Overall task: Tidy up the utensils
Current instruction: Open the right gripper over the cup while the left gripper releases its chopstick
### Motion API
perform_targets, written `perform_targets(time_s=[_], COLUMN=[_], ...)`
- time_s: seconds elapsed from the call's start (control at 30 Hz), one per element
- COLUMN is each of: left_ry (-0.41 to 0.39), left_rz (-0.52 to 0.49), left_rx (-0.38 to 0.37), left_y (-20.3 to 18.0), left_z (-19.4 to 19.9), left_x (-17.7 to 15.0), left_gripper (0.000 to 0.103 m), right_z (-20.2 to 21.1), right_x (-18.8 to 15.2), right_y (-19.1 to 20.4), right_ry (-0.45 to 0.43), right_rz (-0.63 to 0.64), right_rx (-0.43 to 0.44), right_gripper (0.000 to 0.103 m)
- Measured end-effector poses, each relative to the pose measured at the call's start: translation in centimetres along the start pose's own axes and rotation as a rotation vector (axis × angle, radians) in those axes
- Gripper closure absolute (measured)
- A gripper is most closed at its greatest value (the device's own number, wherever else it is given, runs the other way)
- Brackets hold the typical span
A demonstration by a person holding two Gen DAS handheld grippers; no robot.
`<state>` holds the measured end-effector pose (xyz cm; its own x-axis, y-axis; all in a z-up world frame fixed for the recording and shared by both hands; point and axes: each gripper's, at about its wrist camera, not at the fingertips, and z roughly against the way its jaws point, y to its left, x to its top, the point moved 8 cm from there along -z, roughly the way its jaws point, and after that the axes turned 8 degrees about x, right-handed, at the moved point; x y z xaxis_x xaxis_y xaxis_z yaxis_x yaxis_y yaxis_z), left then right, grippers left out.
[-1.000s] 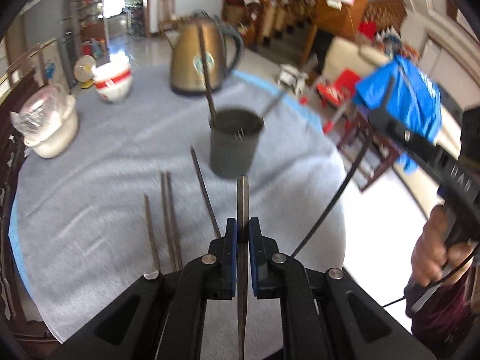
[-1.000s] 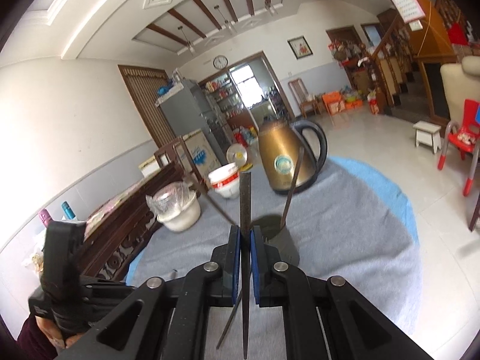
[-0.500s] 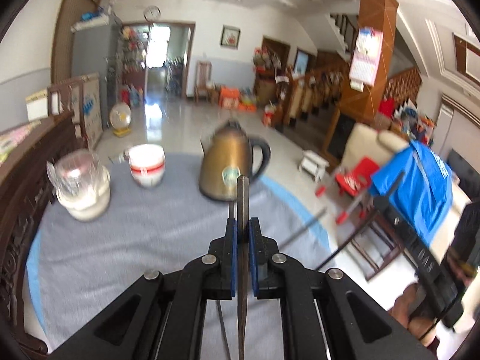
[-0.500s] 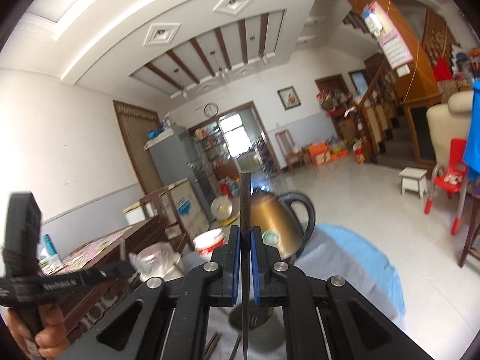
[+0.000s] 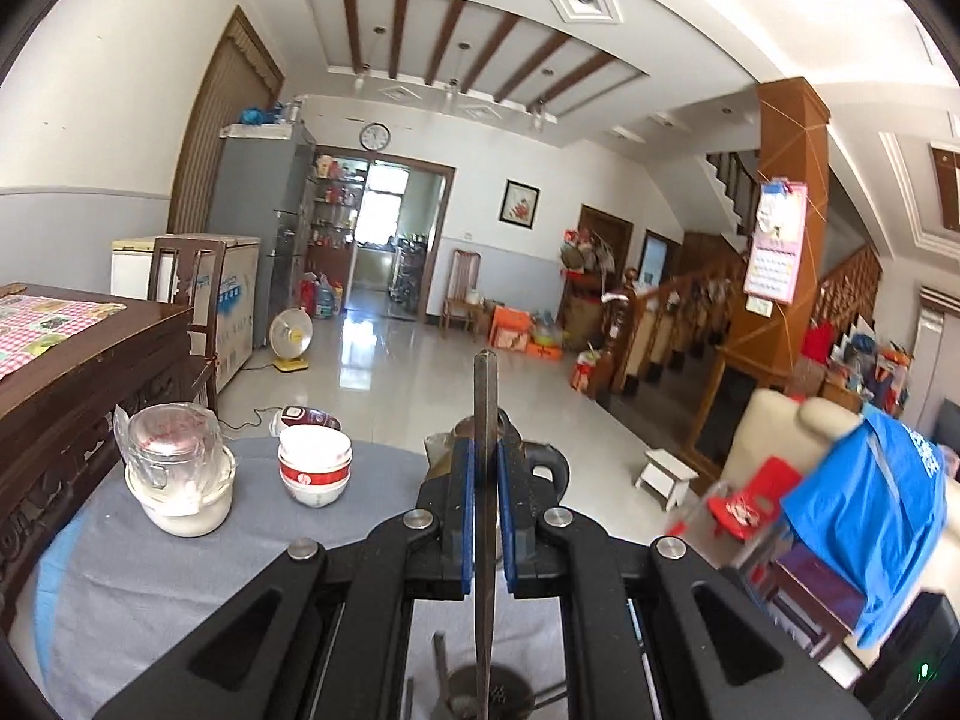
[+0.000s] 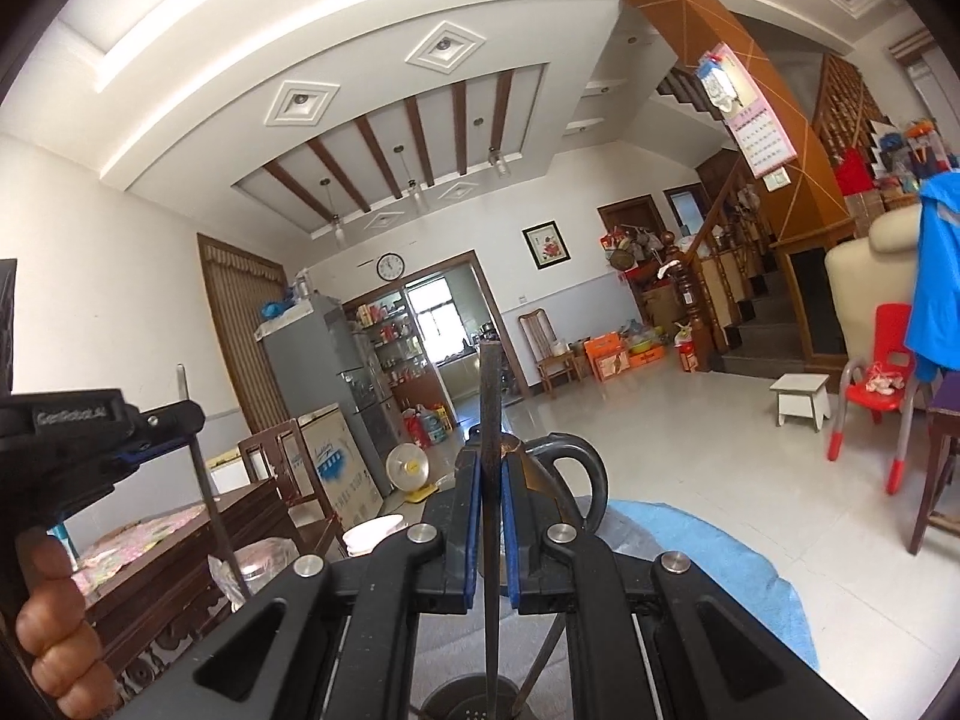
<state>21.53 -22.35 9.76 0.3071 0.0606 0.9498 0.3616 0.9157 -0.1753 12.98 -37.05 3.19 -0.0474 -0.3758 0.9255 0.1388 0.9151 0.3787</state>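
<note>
Pinching one slim dark chopstick (image 5: 483, 420) upright between blue pads, the left gripper (image 5: 483, 516) hangs over the round perforated holder (image 5: 489, 693); the right gripper (image 6: 491, 531) clamps another chopstick (image 6: 491, 396) above the grey-clothed table (image 5: 120, 576).

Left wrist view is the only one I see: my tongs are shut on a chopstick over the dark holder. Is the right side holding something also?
Observer: Yes, the right tongs are shut on a second chopstick, upright.
Operator: Where does its lower end point?
Observer: Down toward the holder, where another stick leans.
Operator: Are both tongs close together?
Observer: No, the left tongs and their chopstick sit apart, at that view's left edge.
</note>
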Motion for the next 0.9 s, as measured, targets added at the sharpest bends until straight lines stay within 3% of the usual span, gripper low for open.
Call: perform_targets(time_s=[0.23, 0.5, 0.9], left_ry=[-0.024, -0.011, 0.078], left_rz=[0.004, -0.082, -0.151], left_rx=[0.066, 0.113, 0.078], left_y=[-1.2, -2.8, -2.7], left_z=[-3.7, -6.1, -5.4], left_x=[-2.0, -5.9, -9.0], left_gripper=[0.095, 0.095, 0.095], right_z=[-1.9, -1.6, -1.1], right_x=[-2.0, -4.1, -6.0], right_y=[-0.4, -2.0, -3.0], right_ry=[0.047, 0.117, 0.207], right_rz=[-0.016, -0.032, -0.108], right_rx=[-0.005, -0.003, 0.039], right_gripper=[0.096, 0.096, 0.093])
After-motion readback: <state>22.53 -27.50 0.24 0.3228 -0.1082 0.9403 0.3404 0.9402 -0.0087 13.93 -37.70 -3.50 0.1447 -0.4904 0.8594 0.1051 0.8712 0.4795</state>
